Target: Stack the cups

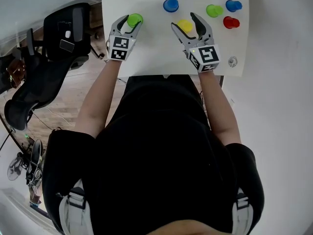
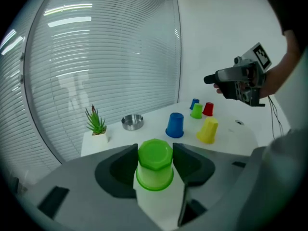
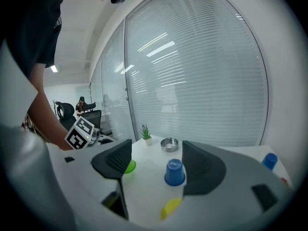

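- My left gripper (image 1: 130, 23) is pressing both jaws against the upside-down light green cup (image 2: 154, 163) on the surface (image 1: 146, 58).
- My right gripper (image 3: 156, 155) is gaping wide, holding nothing; the yellow cup (image 3: 171, 207) between its jaws is showing only partly.
- Blue cup (image 3: 174, 173) is standing beyond.

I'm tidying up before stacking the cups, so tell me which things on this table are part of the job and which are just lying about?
For the job: near green cup, middle blue cup, yellow cup, far green cup, red cup, far blue cup.
Lying about: potted plant, metal dish, round fitting in the tabletop.
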The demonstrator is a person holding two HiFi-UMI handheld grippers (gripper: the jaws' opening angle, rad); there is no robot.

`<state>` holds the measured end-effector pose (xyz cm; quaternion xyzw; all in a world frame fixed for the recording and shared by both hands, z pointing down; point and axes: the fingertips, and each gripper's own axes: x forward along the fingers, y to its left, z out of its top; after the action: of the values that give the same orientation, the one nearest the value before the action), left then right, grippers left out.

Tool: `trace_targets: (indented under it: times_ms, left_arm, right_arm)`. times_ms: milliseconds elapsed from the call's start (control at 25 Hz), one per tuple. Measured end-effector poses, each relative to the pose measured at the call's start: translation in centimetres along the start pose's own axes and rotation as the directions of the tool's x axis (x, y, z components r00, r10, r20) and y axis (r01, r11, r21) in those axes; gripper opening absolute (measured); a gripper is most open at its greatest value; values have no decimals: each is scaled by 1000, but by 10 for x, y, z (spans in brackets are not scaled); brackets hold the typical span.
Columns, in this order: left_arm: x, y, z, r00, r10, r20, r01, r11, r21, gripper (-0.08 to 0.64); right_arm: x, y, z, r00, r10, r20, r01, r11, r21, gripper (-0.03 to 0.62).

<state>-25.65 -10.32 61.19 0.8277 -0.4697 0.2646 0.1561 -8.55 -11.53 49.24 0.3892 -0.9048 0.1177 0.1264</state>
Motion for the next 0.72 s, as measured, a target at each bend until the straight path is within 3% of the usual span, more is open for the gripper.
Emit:
trace_targets:
  times_ms: [280,720]
  left_arm:
    - [10,-56,20,996,-87,30,86,996,31,238]
    - [45,-124,28,984,-176,0,176,981,79,238]
  right_arm:
    - [-23,-31,-6,999,-45,-3,45,999,-2,328]
    - [-60,-73,-25,995,-98,-10,98,995,25,327]
